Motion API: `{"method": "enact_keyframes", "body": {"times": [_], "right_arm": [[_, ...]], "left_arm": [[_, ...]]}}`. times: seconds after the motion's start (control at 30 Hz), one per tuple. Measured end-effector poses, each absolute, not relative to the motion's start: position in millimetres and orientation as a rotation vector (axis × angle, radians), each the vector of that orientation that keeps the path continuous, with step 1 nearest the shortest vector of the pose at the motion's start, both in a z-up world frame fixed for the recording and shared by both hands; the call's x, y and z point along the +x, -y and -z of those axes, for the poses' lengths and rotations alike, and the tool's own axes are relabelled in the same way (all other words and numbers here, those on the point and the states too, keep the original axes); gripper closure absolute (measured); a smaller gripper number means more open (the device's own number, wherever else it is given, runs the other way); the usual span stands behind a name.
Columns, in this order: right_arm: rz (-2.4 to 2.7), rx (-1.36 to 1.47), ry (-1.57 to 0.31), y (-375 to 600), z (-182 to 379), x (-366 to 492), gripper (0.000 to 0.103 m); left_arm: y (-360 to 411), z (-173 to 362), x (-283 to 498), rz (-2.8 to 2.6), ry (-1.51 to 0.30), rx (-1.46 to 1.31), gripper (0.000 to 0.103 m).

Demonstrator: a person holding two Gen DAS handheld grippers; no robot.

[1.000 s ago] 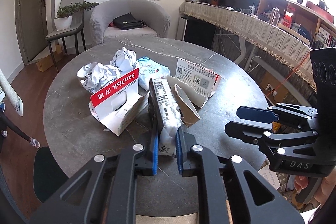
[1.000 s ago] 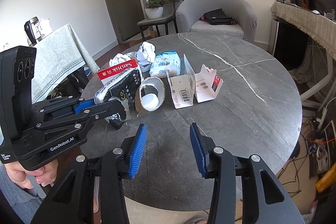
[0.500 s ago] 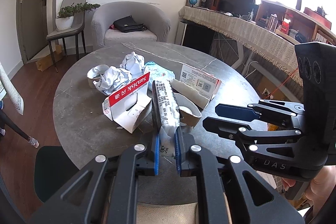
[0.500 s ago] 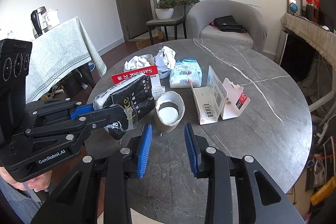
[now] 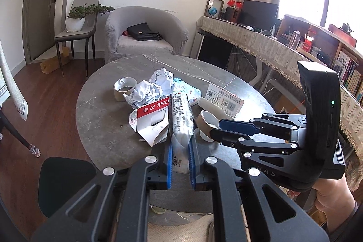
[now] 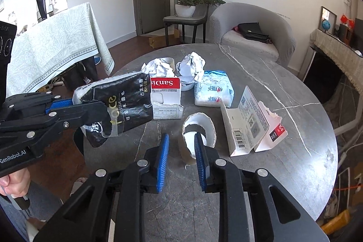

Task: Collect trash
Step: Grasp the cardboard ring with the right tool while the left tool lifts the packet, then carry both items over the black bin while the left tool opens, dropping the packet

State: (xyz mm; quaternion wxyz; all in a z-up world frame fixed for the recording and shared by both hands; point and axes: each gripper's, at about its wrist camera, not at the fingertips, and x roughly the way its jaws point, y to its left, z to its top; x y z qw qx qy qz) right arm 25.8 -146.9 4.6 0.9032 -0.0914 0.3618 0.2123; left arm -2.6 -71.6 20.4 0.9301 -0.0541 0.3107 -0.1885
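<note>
My left gripper (image 5: 180,159) is shut on a black and white tissue pack (image 5: 180,119) and holds it above the round grey table (image 5: 102,119). The pack also shows in the right wrist view (image 6: 118,103), with the left gripper (image 6: 68,106) at the left. My right gripper (image 6: 181,155) is open and empty, its right finger in front of a torn paper cup (image 6: 199,130). It shows in the left wrist view (image 5: 217,127) beside that cup (image 5: 207,121). Crumpled paper (image 6: 190,65), a SanDisk card box (image 6: 166,96), a white wipes pack (image 6: 213,92) and a torn white box (image 6: 247,126) lie on the table.
A cardboard tape ring (image 5: 124,89) stands at the table's far left. A grey armchair (image 6: 251,24) with a black bag, a chair with a potted plant (image 6: 188,8) and a cloth-covered side table (image 6: 50,47) stand around. A long cloth-covered counter (image 5: 272,49) runs on the right.
Both grippers have risen and pulled back from the table. The left lifted the tissue pack clear of the surface. The right gripper's fingers have narrowed and moved up to the torn cup.
</note>
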Motion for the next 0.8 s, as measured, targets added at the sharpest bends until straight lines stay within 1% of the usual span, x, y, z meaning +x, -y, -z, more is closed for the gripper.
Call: {"method": "enact_keyframes", "body": {"times": [0.1,0.17,0.2,0.23,0.6,0.8], "right_arm": [[-0.429,-0.205,-0.769,141.1,0.3,30.6,0.089],[-0.413,-0.223,-0.778,137.9,2.5,32.6,0.095],[-0.409,-0.226,-0.78,137.3,2.9,33.5,0.1],[-0.399,-0.229,-0.778,137.4,2.6,34.2,0.101],[-0.385,-0.148,-0.659,146.5,-26.5,29.6,0.101],[-0.42,-0.111,-0.637,139.8,-32.3,32.0,0.101]], "left_arm": [[64.5,-21.2,-4.8,0.401,-0.634,-0.127,0.09],[60.2,-21.7,-7.0,0.407,-0.628,-0.131,0.09],[57.5,-22.3,-7.5,0.415,-0.627,-0.134,0.09],[55.9,-23.0,-8.1,0.423,-0.626,-0.138,0.09],[36.9,-35.0,-17.3,0.429,-0.572,-0.157,0.09],[14.6,-36.9,-15.0,0.369,-0.566,-0.155,0.09]]}}
